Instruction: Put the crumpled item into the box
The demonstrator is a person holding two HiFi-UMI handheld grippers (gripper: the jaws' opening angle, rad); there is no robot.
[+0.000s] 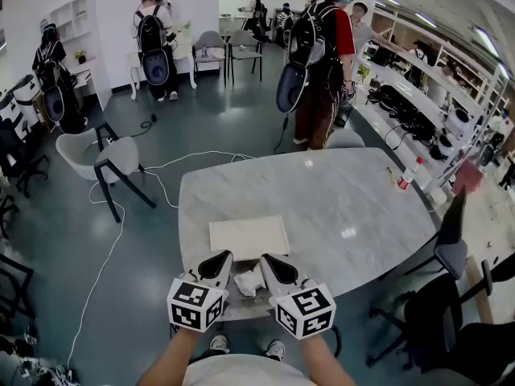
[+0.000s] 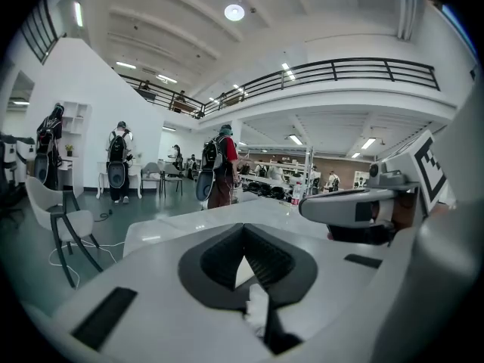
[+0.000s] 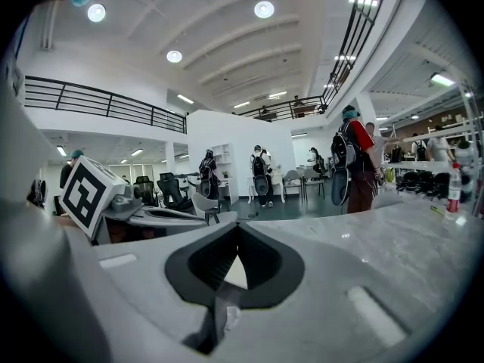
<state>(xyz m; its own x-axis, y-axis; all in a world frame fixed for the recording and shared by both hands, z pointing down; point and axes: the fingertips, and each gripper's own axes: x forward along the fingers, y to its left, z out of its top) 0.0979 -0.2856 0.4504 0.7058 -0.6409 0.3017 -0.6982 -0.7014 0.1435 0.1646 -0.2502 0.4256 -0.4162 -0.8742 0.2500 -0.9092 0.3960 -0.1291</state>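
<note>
In head view, crumpled paper (image 1: 248, 281) lies near box (image 1: 249, 237).

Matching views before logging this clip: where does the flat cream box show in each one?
Head view: box near the table's front edge.
Left gripper view: box, a cream sliver between the jaws.
Right gripper view: box, likewise between the jaws.
Shared landmark: red-shirted person.
</note>
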